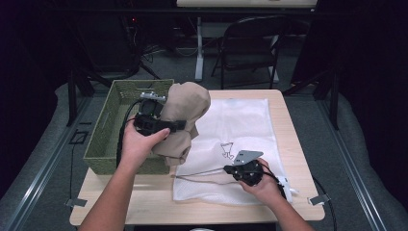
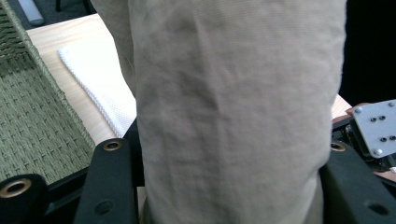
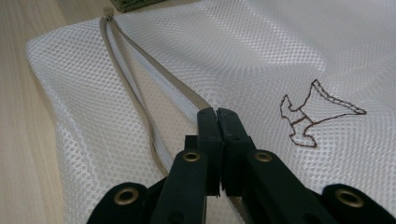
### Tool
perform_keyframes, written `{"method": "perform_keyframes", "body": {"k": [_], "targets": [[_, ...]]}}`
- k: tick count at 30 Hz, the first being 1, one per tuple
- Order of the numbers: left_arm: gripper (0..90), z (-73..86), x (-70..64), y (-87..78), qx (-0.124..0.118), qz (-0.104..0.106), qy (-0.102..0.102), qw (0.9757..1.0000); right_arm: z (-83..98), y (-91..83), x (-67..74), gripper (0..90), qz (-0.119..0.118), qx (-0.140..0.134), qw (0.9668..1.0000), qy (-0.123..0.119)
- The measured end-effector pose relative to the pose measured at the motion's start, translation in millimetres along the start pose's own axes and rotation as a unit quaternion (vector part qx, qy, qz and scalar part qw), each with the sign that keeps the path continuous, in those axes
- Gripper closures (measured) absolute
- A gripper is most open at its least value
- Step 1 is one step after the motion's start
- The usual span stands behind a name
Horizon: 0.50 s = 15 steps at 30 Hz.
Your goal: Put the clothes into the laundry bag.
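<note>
A tan garment (image 1: 187, 103) hangs bunched above the table's left side, beside the basket. My left gripper (image 1: 166, 126) is shut on it, and the cloth (image 2: 233, 93) fills the gap between the jaws of that gripper (image 2: 224, 154). A white mesh laundry bag (image 1: 240, 125) lies flat on the table with a brown stitched figure (image 3: 317, 114) on it. Its beige zipper (image 3: 140, 88) stands partly apart near the front edge. My right gripper (image 1: 228, 169) rests low on the bag, and its jaws (image 3: 218, 114) are pinched together on the zipper's edge of the mesh (image 3: 280, 56).
A green woven basket (image 1: 108, 130) stands on the table's left edge, its wall close to the left hand (image 2: 28, 116). The light wooden table (image 1: 144, 197) shows bare wood in front of the bag. A folding chair (image 1: 250, 43) stands beyond the table.
</note>
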State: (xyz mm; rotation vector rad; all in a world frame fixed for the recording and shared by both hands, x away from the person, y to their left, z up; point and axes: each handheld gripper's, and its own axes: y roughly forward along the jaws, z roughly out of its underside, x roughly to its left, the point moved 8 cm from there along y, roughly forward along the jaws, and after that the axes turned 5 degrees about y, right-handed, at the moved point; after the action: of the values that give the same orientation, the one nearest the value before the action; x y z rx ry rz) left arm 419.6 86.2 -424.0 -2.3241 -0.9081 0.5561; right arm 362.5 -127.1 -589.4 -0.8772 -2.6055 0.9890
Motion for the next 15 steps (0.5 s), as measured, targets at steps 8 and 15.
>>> {"method": "perform_keyframes", "body": {"k": [8, 15], "targets": [[46.5, 0.8, 1.6, -5.4, -0.004, 0.003, -0.004, 1.0000, -13.3, -9.0, -11.2, 88.8, 0.016, -0.022, 0.9996, -0.003], [46.5, 2.7, 3.0, -7.2, -0.006, 0.004, -0.009, 0.9999, -18.6, -12.6, -16.5, 88.8, 0.017, -0.029, 0.9994, -0.001]]}}
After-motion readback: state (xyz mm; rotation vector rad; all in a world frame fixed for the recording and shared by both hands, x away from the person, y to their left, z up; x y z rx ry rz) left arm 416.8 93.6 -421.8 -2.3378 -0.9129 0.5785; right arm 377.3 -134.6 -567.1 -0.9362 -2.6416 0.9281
